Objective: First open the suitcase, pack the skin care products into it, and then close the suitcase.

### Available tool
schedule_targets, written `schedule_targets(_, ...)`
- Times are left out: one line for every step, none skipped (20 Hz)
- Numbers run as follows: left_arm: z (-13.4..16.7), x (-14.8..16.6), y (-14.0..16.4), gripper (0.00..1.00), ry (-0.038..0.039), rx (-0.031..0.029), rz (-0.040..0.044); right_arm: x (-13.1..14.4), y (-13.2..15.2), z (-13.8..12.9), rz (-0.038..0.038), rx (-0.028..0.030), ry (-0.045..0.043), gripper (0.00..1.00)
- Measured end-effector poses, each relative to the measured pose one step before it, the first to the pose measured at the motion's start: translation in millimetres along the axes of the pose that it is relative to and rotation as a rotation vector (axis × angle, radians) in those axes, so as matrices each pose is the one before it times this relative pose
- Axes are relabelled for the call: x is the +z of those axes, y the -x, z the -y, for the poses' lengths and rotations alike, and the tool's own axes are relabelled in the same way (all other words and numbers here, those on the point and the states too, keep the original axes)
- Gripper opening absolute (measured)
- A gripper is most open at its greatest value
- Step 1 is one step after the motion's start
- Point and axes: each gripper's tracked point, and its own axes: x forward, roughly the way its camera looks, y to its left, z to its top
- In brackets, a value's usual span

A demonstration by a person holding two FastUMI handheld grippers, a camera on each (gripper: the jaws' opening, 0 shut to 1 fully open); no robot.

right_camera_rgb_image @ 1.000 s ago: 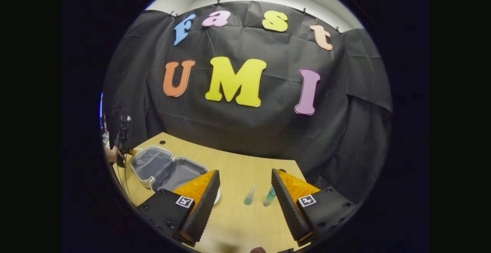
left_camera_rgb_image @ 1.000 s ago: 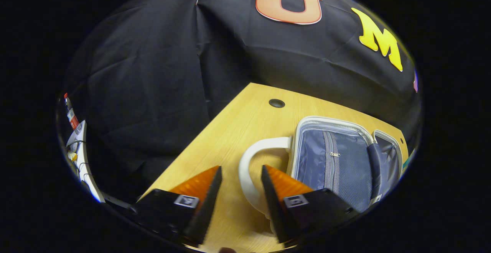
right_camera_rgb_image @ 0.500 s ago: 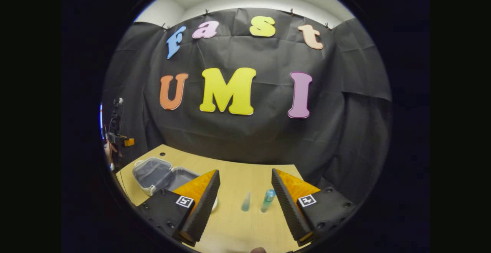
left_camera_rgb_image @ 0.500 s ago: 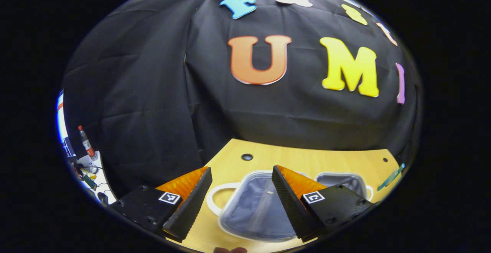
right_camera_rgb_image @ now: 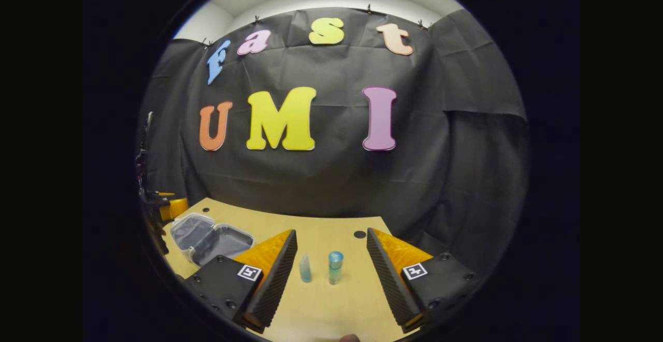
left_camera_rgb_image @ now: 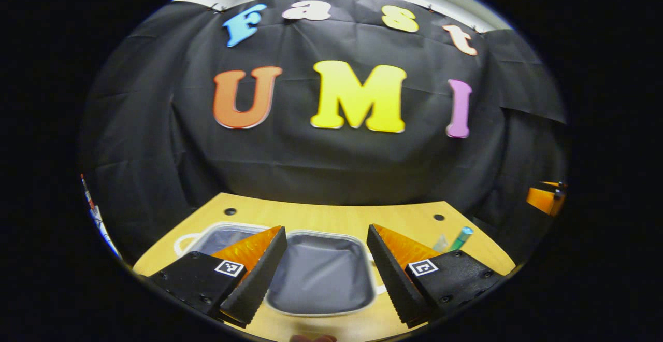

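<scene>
Left gripper view: a second ago this camera looked down on the suitcase's handle and zipped lining; since then it has lifted and swung right, so the wall now stands square ahead. The left tool (left_camera_rgb_image: pixel 326 274) hangs released over the desk (left_camera_rgb_image: pixel 331 215), holding nothing. The suitcase (left_camera_rgb_image: pixel 318 274) lies open and flat right below it, one grey-lined half between the fingers, the other half behind the left finger. A bottle (left_camera_rgb_image: pixel 460 238) and a small tube (left_camera_rgb_image: pixel 441 242) stand beyond the right finger, well apart from the case. At the far right edge is part of the other tool.

Right gripper view: the camera has turned right too — the bottle (right_camera_rgb_image: pixel 335 267) and tube (right_camera_rgb_image: pixel 305 268), earlier leaning near the right finger, now stand upright and centred. The right tool (right_camera_rgb_image: pixel 331 274) is released and empty, above the desk (right_camera_rgb_image: pixel 321 228), with both items ahead between its fingers, untouched. The suitcase (right_camera_rgb_image: pixel 210 238) lies open at far left, past the left finger.
</scene>
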Motion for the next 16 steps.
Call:
schedule_targets(22.38, -7.71, -4.16, 0.99, 0.00466, -0.02997, -0.01707, -3.51, -0.82, 8.93, -0.00517, -0.00715, 0.00252, 0.80)
schedule_targets(21.91, -8.74, -6.23, 0.99, 0.00996, -0.03325, -0.01558, -3.72, -1.25, 9.34, -0.00743, -0.00604, -0.00050, 0.80)
schedule_targets(20.85, -7.50, -5.93, 0.99, 0.00624, -0.03068, -0.01557, -6.34, -1.70, 7.60, -0.01393, -0.00274, 0.00076, 0.80)
schedule_targets(20.98, -8.23, -8.00, 0.99, -0.00423, -0.02750, -0.01814, -4.61, -2.06, 6.78, -0.01228, -0.00187, 0.00296, 0.80)
schedule_targets(20.62, -10.15, -8.00, 0.99, -0.01338, -0.03467, -0.01638, -2.36, -1.16, 7.72, -0.00678, -0.00172, 0.00234, 0.80)
schedule_targets(21.00, -9.74, -8.20, 0.99, -0.02203, -0.03394, -0.01887, -2.17, -1.77, 7.32, -0.00727, -0.00054, 0.00472, 0.80)
schedule_targets(19.88, -9.35, -9.25, 0.99, -0.02979, -0.02963, -0.01970, -4.53, -2.13, 7.83, -0.00738, -0.00224, 0.00853, 0.80)
schedule_targets(16.11, -7.93, -11.17, 0.99, -0.01580, -0.03432, -0.01428, -3.29, -2.90, 8.30, -0.00828, -0.00241, 0.00766, 0.80)
schedule_targets(14.95, -8.27, -11.96, 0.99, -0.01182, -0.03516, -0.01132, -4.33, -2.66, 8.52, -0.01059, -0.00373, 0.00501, 0.80)
schedule_targets(12.69, -6.90, -11.81, 0.99, -0.01458, -0.02043, -0.01132, -4.17, -2.69, 8.25, -0.01309, -0.00385, 0.00302, 0.80)
schedule_targets(7.64, -8.44, -14.00, 0.99, -0.01030, -0.00650, -0.01197, -5.18, -2.60, 8.47, -0.01400, -0.00569, 0.00325, 0.80)
schedule_targets(3.92, -7.58, -14.17, 1.00, 0.00276, -0.00059, -0.00957, -4.35, -1.89, 6.74, -0.01169, -0.00427, 0.00510, 0.80)
schedule_targets(2.74, -9.02, -13.73, 1.00, 0.01623, 0.00169, -0.01320, -5.63, -1.98, 7.94, -0.01049, -0.00549, 0.00752, 0.80)
schedule_targets(-0.06, -9.16, -13.43, 1.00, 0.01862, 0.00545, -0.01458, -5.83, -2.28, 7.51, -0.01269, -0.00882, 0.00770, 0.80)
schedule_targets(-0.98, -10.39, -12.85, 1.00, 0.01771, 0.00931, -0.01630, -7.74, -2.85, 5.90, -0.01856, -0.00796, 0.00147, 0.80)
schedule_targets(-3.11, -9.83, -11.72, 1.00, 0.01399, 0.01334, -0.01350, -7.53, -2.84, 3.21, -0.02249, -0.00239, -0.00066, 0.80)
